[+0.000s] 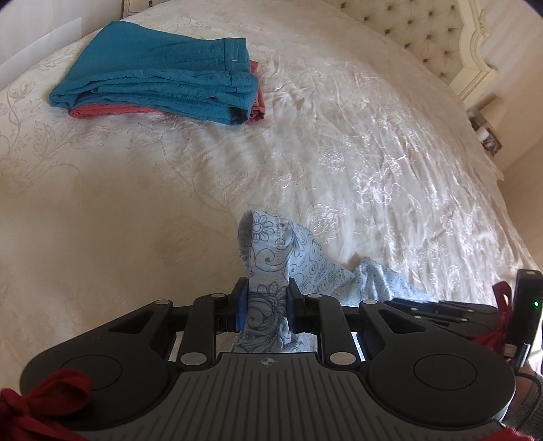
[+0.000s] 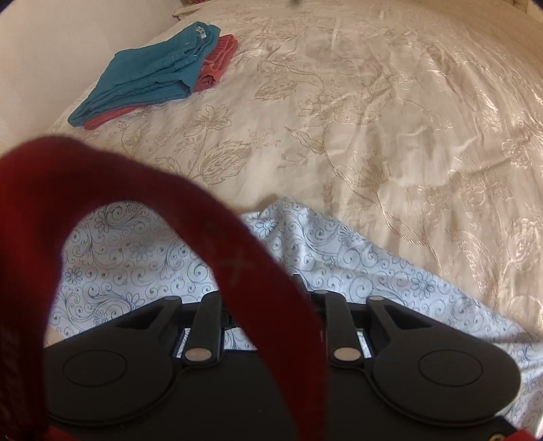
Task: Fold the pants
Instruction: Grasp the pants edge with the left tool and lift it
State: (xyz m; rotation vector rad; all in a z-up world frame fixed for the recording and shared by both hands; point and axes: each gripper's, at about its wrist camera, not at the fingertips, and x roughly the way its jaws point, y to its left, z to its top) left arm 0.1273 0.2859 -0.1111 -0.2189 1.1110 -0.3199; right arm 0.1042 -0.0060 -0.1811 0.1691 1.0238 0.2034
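Pants, pale blue paisley, lie at the bed's near edge; our left gripper pinches a bunched hem. A red strap hides the right gripper's jaws, so we cannot tell. Lift evenly, keeping cloth taut.

I am looking over a bed whose cream floral cover is lying wrinkled and catching light. Teal folded pants are sitting on a folded red garment near the far edge. A tufted headboard is standing at the upper right, and a red strap is looping across my right view.
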